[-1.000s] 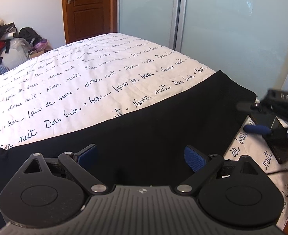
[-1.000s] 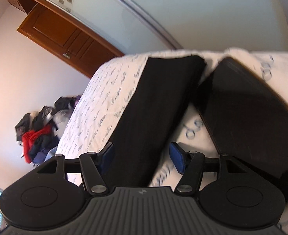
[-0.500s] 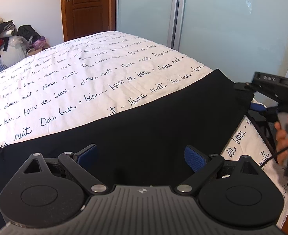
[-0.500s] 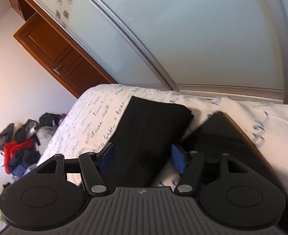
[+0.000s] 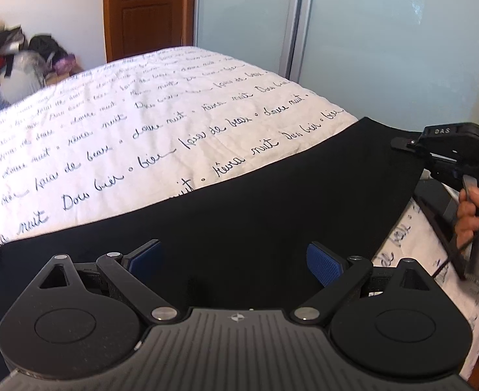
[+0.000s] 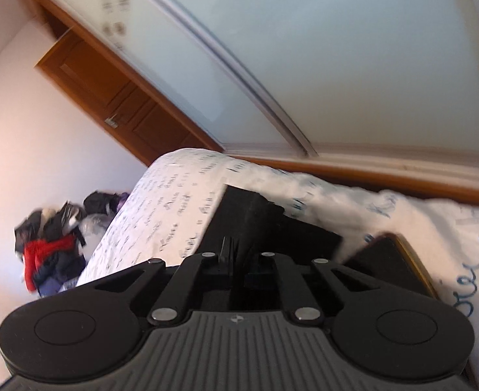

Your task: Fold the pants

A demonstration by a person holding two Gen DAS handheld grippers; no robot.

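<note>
Black pants point(image 5: 272, 202) lie flat in a long strip across the white bedspread with script lettering point(image 5: 141, 123). My left gripper point(image 5: 236, 260) hovers over the near part of the strip, open, with only cloth below its blue pads point(image 5: 324, 264). In the left wrist view my right gripper point(image 5: 400, 143), held by a hand point(image 5: 474, 208), sits at the far right corner of the pants. In the right wrist view the right gripper point(image 6: 236, 251) has its jaws closing, drawn together on the pants' edge point(image 6: 249, 218), which bunches up slightly there.
A dark flat device with a gold rim point(image 6: 392, 267) lies on the bedspread right of the pants' end. Sliding frosted glass doors point(image 5: 386, 49) and a wooden door point(image 5: 148, 9) stand behind the bed. Piled clothes point(image 6: 53, 244) sit on the floor at left.
My right gripper has moved in over the end of the pants and its jaws have gone from wide apart to closed on the cloth. The left gripper has stayed put and open.
</note>
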